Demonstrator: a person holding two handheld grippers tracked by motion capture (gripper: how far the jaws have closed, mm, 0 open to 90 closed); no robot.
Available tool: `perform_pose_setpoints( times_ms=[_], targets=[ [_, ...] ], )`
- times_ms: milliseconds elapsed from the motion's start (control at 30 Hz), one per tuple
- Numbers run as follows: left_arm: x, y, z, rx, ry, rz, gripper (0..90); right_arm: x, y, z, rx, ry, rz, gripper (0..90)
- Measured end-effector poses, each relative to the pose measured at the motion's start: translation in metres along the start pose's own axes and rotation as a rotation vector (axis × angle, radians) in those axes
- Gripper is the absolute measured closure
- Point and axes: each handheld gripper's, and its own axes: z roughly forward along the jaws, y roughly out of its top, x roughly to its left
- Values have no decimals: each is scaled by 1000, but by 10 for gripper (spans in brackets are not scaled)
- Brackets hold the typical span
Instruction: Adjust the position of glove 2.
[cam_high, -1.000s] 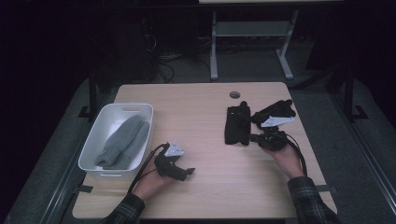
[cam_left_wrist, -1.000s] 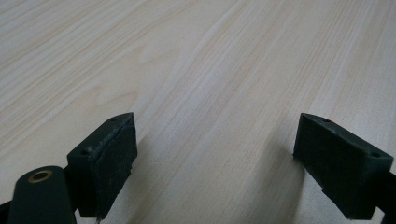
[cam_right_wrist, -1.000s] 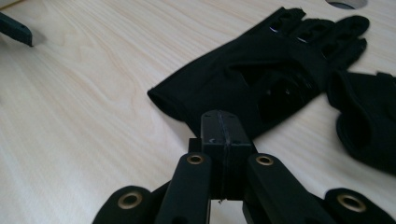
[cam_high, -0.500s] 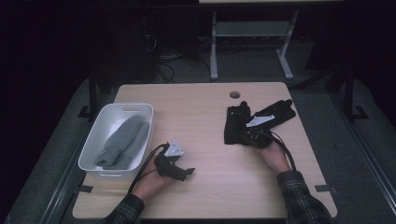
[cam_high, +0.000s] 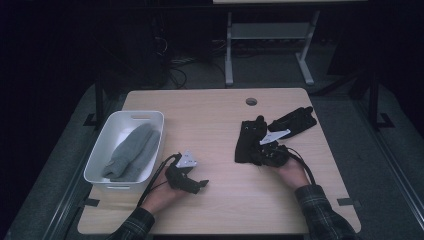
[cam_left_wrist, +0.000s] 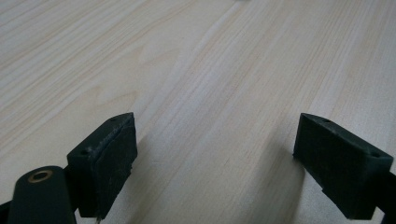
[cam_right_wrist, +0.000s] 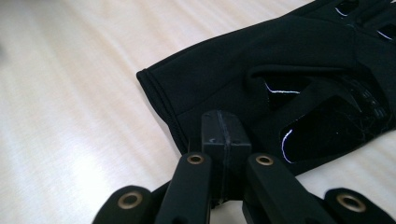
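Right gripper (cam_right_wrist: 223, 135) pressed together at the cuff edge of a black fabric glove (cam_right_wrist: 280, 88) lying right of the light wooden worktop's (cam_high: 215, 120) middle, perhaps pinching the hem, though hard to confirm. Left gripper (cam_left_wrist: 219, 158) spread wide over bare wood near the front edge. White plastic bin (cam_high: 102, 152) with grey knitted gloves (cam_high: 132, 150) at the left edge; second black glove (cam_high: 295, 121) toward the right edge.

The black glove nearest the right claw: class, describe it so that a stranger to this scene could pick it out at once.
Start at the wooden table and go to its right half, away from the white bin of grey gloves. Two black gloves lie there. The black glove meant is the nearer, left one, lying lengthwise with its cuff at the right claw, while the other glove lies slanted behind.
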Motion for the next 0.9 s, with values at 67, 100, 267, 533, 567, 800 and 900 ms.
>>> perform_pose_setpoints(
  times_ms=[67,100,267,533,567,800,900],
  targets=[
    [0,0,0,-1,0,0,124,5,-2,-1,2,11,-10,900],
    [0,0,0,0,0,0,124,8,-3,-2,6,18,-12,900],
    [0,0,0,-2,-1,0,124,22,-9,-6,14,57,-39,900],
    [0,0,0,0,0,1,124,49,-15,-12,35,122,-93,900],
    [0,0,0,0,0,1,124,51,-17,-12,33,130,-102,900],
    [0,0,0,1,-1,3,124,72,-27,-20,46,183,-135,900],
    [0,0,0,1,0,2,124,79,-30,-24,52,182,-154,900]
  ],
)
